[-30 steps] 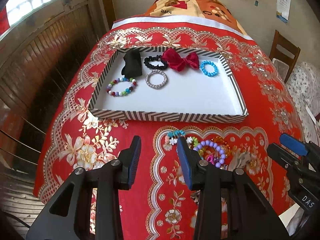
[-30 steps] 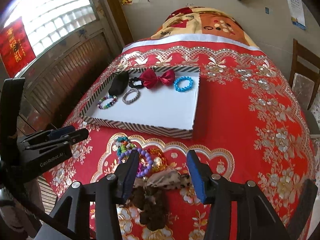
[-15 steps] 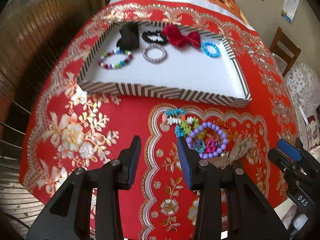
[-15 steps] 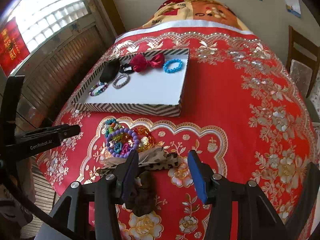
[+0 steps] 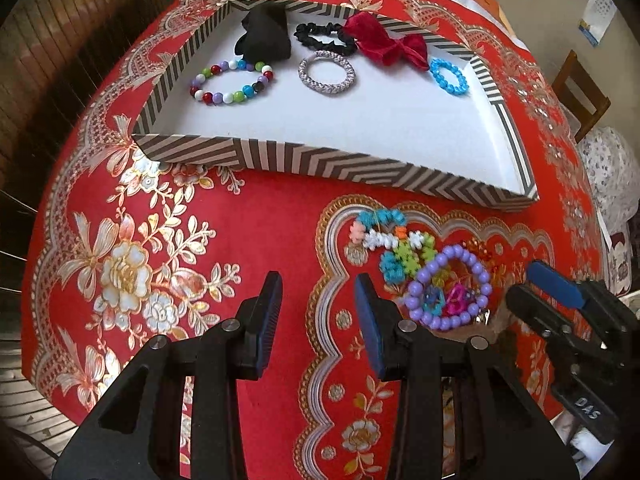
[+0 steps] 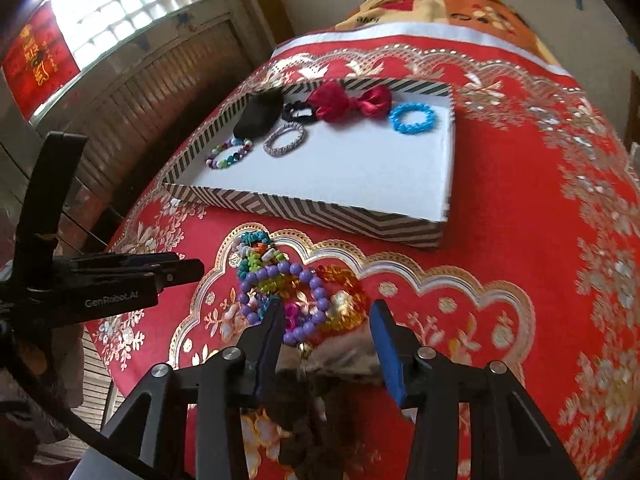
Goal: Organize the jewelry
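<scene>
Both hand-held grippers gaped, empty; the right hand-held gripper (image 6: 326, 320) should straddle only the purple bead bracelet (image 6: 286, 300), then lift it clear of the tangle.

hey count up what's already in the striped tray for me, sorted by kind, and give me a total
In the striped tray:
Bead bracelets: 2, multicolour and blue
Hair ties: 2, silver and black scrunchie
Red bow: 1
Black cloth piece: 1
Total: 6
</scene>
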A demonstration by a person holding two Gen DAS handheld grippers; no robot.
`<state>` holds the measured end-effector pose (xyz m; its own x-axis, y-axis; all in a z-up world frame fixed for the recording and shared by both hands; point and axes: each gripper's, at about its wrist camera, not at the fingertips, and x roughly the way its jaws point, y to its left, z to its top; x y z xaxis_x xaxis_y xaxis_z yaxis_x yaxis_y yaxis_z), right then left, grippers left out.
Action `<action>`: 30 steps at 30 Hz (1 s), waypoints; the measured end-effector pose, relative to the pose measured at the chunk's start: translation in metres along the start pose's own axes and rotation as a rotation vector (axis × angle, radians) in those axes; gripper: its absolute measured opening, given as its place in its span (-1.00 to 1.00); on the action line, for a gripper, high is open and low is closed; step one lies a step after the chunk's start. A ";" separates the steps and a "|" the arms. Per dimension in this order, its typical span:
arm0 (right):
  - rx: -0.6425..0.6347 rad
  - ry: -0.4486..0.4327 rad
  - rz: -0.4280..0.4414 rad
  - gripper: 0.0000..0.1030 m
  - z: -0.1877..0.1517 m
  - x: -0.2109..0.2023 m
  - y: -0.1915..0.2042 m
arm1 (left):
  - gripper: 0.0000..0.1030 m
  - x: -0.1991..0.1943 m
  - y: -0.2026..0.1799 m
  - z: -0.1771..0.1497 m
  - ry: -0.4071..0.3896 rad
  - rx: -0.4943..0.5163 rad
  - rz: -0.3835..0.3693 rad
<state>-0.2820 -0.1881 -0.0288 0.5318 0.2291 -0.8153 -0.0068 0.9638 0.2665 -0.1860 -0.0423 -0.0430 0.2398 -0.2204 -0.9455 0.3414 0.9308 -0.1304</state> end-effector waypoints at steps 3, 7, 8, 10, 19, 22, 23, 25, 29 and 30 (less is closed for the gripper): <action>-0.010 0.025 -0.002 -0.16 0.005 0.014 0.000 | -0.29 0.006 0.003 0.006 0.017 -0.018 -0.033; -0.023 0.060 -0.005 -0.16 0.008 0.029 -0.002 | -0.29 0.013 0.008 0.015 0.026 -0.052 -0.070; -0.026 0.070 -0.001 -0.16 0.007 0.033 -0.002 | -0.29 0.014 0.008 0.017 0.029 -0.056 -0.073; -0.036 0.077 0.003 -0.32 0.007 0.038 -0.001 | -0.27 0.017 0.008 0.020 0.037 -0.066 -0.075; -0.037 0.025 0.009 -0.83 0.008 0.024 -0.001 | -0.08 0.031 -0.008 0.036 0.051 -0.040 -0.068; -0.001 -0.010 0.030 -0.84 0.010 0.007 -0.008 | -0.07 0.035 -0.018 0.039 0.045 0.002 -0.032; 0.009 -0.015 0.037 -0.84 0.010 0.003 -0.010 | -0.07 0.037 -0.020 0.040 0.048 0.012 -0.024; 0.023 -0.034 0.039 -0.84 0.011 -0.005 -0.012 | -0.08 0.039 -0.029 0.040 0.036 0.047 -0.007; 0.028 -0.038 0.046 -0.83 0.013 -0.011 -0.016 | -0.59 0.041 -0.035 0.039 0.024 0.077 0.006; 0.016 -0.023 0.049 -0.83 0.012 -0.008 -0.015 | -0.68 0.041 -0.034 0.039 0.030 0.076 -0.004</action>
<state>-0.2757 -0.2059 -0.0200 0.5501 0.2725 -0.7894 -0.0197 0.9492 0.3139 -0.1523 -0.0949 -0.0657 0.2112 -0.2140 -0.9537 0.4109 0.9048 -0.1120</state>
